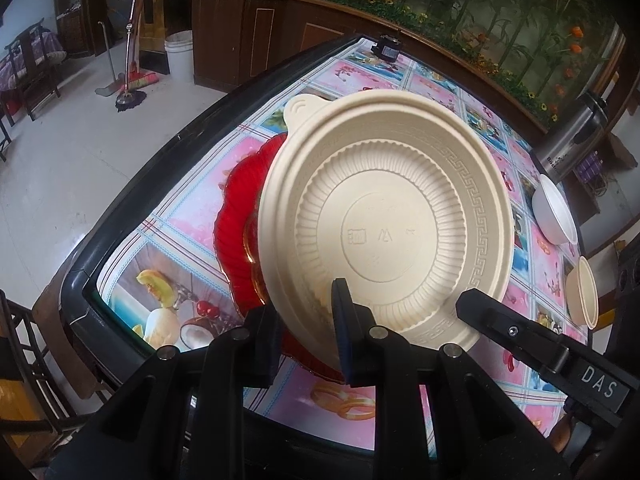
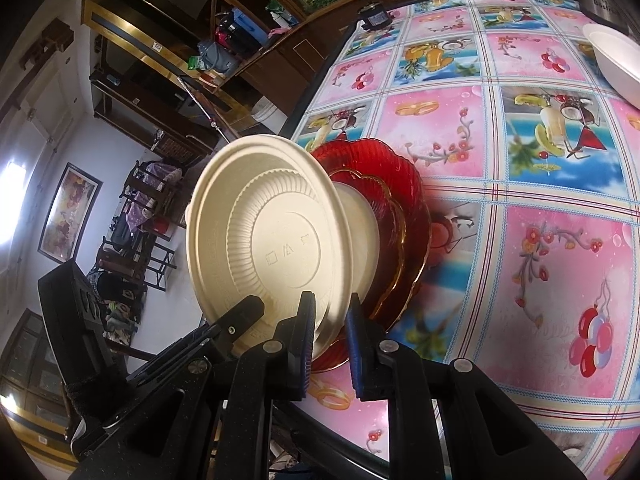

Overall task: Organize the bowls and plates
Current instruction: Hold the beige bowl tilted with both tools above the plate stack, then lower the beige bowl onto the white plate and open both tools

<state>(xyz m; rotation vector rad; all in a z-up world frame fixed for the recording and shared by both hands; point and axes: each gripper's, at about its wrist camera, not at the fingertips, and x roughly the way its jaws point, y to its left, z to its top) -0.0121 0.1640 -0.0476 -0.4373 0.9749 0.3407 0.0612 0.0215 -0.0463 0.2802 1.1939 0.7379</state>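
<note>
A cream plastic plate (image 1: 384, 216) with a ribbed well and a tab handle is held tilted above a stack of plates. My left gripper (image 1: 306, 332) is shut on its near rim. My right gripper (image 2: 328, 340) is shut on the same cream plate (image 2: 272, 240) at its rim. Below it a red scalloped glass plate (image 1: 236, 236) lies on the table with an amber plate (image 2: 394, 248) and a cream plate (image 2: 360, 232) stacked on it. The red plate also shows in the right wrist view (image 2: 404, 176).
The table (image 2: 520, 240) has a pink and blue patterned cloth and a dark rim (image 1: 132, 184). A white bowl (image 1: 554, 216) and a cream bowl (image 1: 582, 292) lie at the right. A steel flask (image 1: 572, 136) and a small black device (image 1: 386, 50) stand at the far edge.
</note>
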